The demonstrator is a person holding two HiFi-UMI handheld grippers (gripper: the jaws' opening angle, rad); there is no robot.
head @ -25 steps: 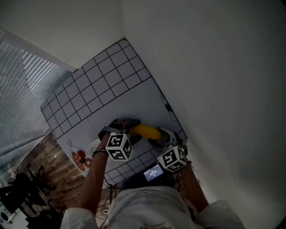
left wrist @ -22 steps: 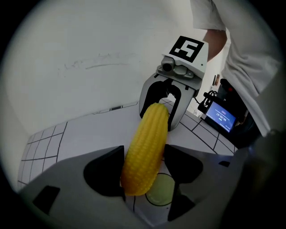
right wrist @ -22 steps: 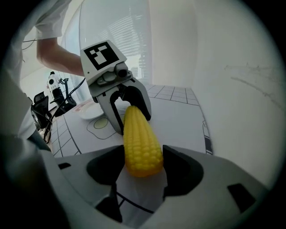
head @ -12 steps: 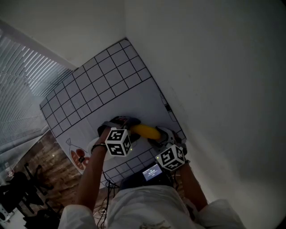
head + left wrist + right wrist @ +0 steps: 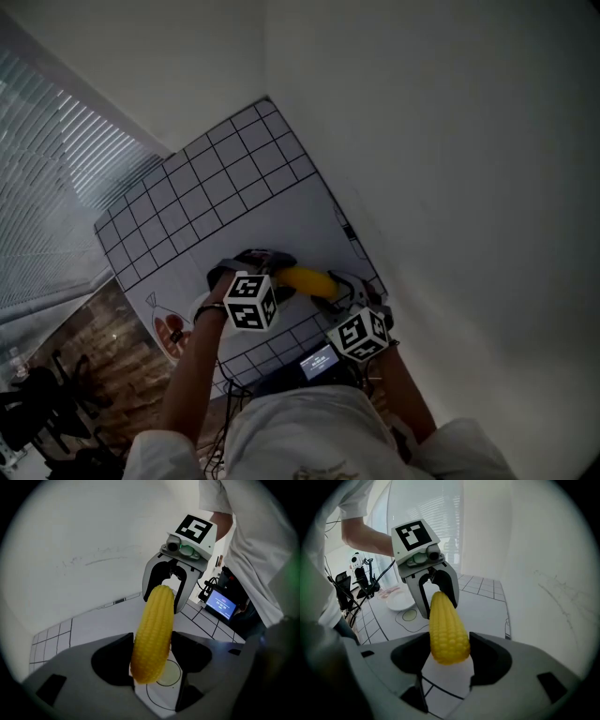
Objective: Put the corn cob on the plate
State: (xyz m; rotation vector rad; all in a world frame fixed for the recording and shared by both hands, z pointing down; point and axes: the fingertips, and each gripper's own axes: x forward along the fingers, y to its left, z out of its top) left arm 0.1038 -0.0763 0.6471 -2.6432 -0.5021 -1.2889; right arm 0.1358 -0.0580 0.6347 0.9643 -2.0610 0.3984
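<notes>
Yellow and bumpy, the corn cob (image 5: 152, 632) sits between both pairs of jaws. My left gripper (image 5: 151, 660) has just been closing and now pinches one end. My right gripper (image 5: 449, 656) pinches the other. I think it's ready to carry. The smooth, round white plate (image 5: 400, 601) waits at middle left of the right gripper view.

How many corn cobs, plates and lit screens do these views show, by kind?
corn cob: 1
plate: 1
lit screen: 1
Total: 3
</notes>
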